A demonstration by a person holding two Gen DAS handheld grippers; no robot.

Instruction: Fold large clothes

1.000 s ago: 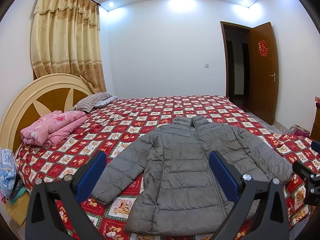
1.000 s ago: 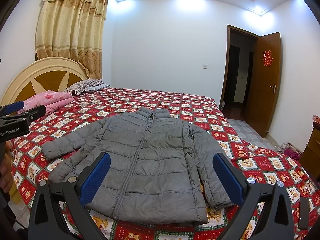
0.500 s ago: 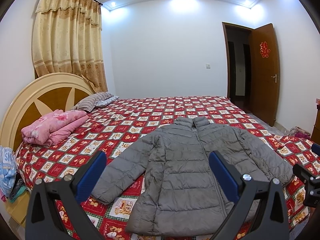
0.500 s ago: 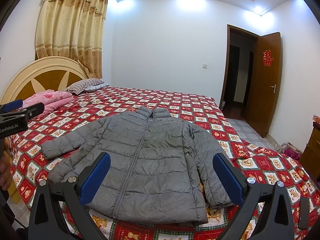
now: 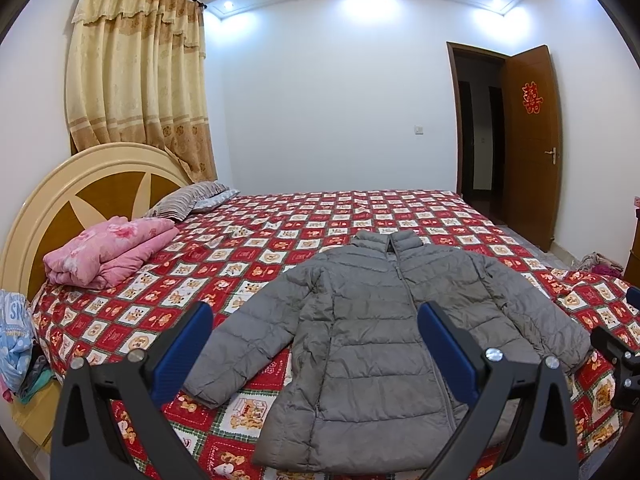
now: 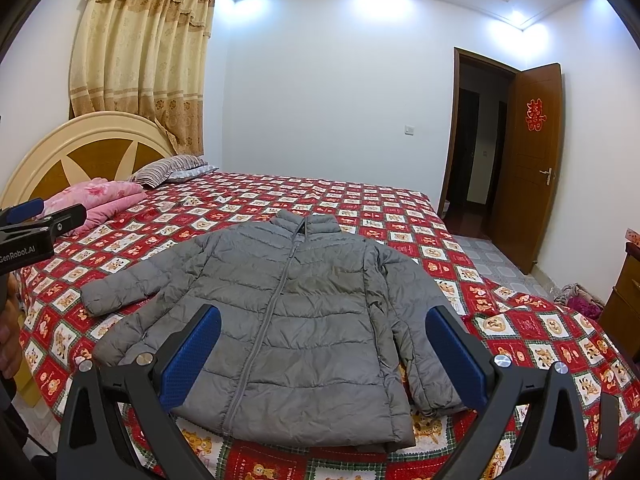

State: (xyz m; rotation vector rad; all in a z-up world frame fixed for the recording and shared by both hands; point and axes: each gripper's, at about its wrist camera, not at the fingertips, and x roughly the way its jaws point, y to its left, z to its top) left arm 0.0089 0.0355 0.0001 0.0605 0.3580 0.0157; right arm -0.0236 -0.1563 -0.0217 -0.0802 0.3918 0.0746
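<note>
A grey puffer jacket (image 5: 372, 340) (image 6: 288, 312) lies flat and zipped on the red patterned bedspread (image 5: 280, 240), collar toward the far wall, both sleeves spread out to the sides. My left gripper (image 5: 314, 352) hovers open above the jacket's near hem, nothing between its blue pads. My right gripper (image 6: 322, 354) is also open over the lower front of the jacket, holding nothing. The left gripper's body (image 6: 28, 236) shows at the left edge of the right wrist view, and part of the right gripper (image 5: 620, 360) at the right edge of the left wrist view.
A folded pink blanket (image 5: 108, 252) and a striped pillow (image 5: 188, 200) lie by the round headboard (image 5: 60, 200). Clothes hang off the bed's left corner (image 5: 16, 332). An open wooden door (image 5: 532, 140) stands at the right, with clothes on the floor (image 6: 576, 300).
Both views have barely shifted; the left wrist view tilts slightly. The jacket lies as before and both grippers stay open.
</note>
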